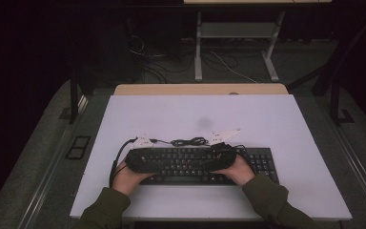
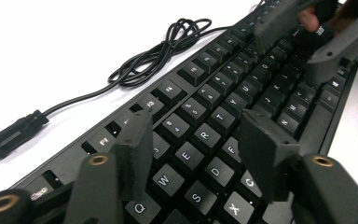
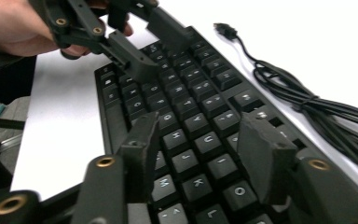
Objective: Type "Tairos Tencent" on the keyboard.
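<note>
Item 1: black full-size plastic computer keyboard (image 1: 205,164), lying flat on the white table top (image 1: 195,117), near its front edge, long axis running left to right across the person's front. Its black cable (image 1: 189,141) lies coiled just behind it, the plug (image 2: 14,133) off the keyboard's left end.

Item 2: left gripper (image 2: 193,140), poised over the keyboard's left end, above the Q-W-E-R letters, pointing along the long axis. Jaws partly apart, nothing between them, no key visibly pressed.

Item 3: right gripper (image 3: 198,142), over the keyboard's middle-right letter keys, facing the left one. Jaws likewise partly apart, empty.

Both grippers sit equally near; the keyboard lies directly beneath each.
</note>
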A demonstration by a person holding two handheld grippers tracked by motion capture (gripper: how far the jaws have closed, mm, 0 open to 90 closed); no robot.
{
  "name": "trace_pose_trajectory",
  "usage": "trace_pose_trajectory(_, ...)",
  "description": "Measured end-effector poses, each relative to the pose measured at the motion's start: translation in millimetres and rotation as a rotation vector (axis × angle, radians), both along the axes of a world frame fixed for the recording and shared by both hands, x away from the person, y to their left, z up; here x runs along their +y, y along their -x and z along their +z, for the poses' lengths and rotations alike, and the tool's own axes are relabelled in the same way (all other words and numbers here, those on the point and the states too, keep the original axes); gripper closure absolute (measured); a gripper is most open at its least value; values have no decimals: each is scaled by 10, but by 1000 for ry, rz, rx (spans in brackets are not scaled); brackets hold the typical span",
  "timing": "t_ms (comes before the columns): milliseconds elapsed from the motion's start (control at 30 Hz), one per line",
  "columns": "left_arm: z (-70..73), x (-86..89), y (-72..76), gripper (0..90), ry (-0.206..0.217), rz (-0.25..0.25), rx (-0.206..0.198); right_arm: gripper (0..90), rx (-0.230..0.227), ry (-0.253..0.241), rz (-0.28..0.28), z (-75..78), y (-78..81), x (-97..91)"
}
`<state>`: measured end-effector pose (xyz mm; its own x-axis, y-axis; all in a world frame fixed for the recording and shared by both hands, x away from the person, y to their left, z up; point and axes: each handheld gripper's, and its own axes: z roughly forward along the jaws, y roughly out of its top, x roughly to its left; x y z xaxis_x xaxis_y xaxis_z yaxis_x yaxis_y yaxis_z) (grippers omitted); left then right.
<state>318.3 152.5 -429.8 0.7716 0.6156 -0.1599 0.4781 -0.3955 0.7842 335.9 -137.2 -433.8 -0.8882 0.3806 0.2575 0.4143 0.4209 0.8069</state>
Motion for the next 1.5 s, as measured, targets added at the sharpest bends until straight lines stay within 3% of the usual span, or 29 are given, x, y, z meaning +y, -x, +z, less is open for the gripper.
trace_pose_trajectory(300, -19, 3, 0, 314, 9, 18, -13, 664, 8, 23, 47, -23, 67, 101)
trace_pose_trajectory(633, -36, -15, 2, 289, 7, 11, -11, 888, -11, 59, 90, -42, 143, 203)
trace_pose_trajectory(1100, -35, -23, 2, 283, 7, 12, -14, 893, -12, 119, 102, -101, 159, 266)
trace_pose_trajectory(1500, -11, -76, -15, 290, 3, 6, -25, 892, -8, 118, 103, -85, 154, 264)
